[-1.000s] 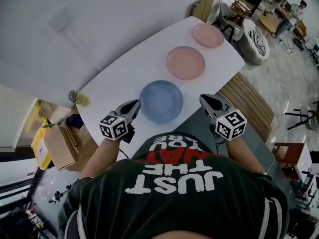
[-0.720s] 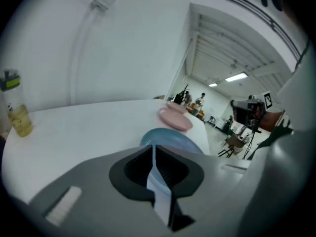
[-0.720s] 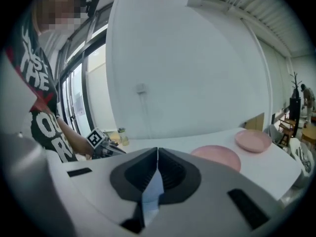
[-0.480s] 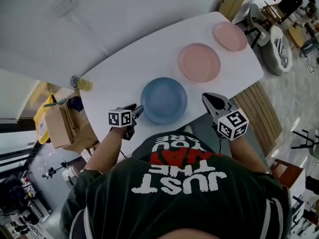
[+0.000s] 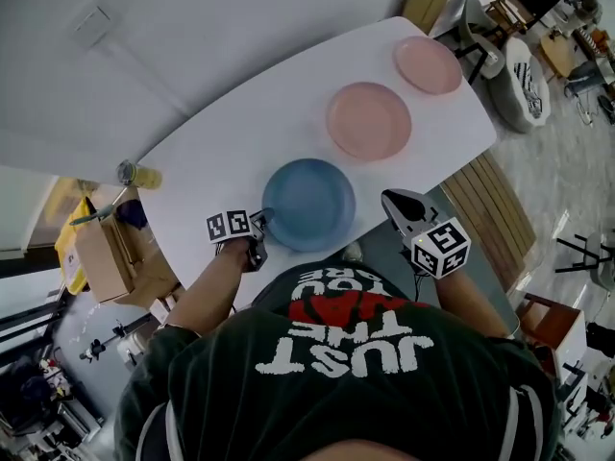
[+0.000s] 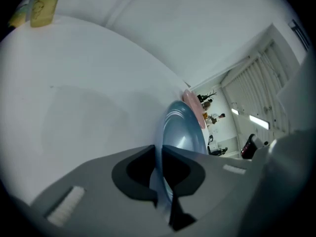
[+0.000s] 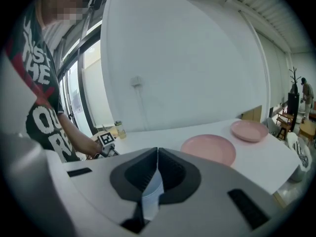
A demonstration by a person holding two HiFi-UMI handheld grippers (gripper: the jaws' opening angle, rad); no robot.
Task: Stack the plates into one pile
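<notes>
A blue plate [image 5: 307,205] lies at the near edge of the white table [image 5: 221,152]. My left gripper [image 5: 258,221] is at its left rim. In the left gripper view the jaws are closing on that rim, and the blue plate [image 6: 185,127] runs edge-on between them from my left gripper [image 6: 159,157]. My right gripper [image 5: 392,200] hangs shut and empty just off the plate's right side, past the table edge. Two pink plates lie apart further along: a larger one [image 5: 368,120] and a smaller one [image 5: 427,64]. From my right gripper [image 7: 157,154] both show, the larger pink plate [image 7: 210,149] and the smaller pink plate [image 7: 249,130].
A small yellow bottle [image 5: 139,175] stands at the table's left end. A cardboard box [image 5: 101,257] sits on the floor below it. A slatted wooden bench [image 5: 485,209] runs along the table's right side, and a chair [image 5: 514,65] stands by the far end.
My left gripper has moved in to the blue plate's left rim and its jaws have come round it. The right gripper has stayed shut beside the plate.
</notes>
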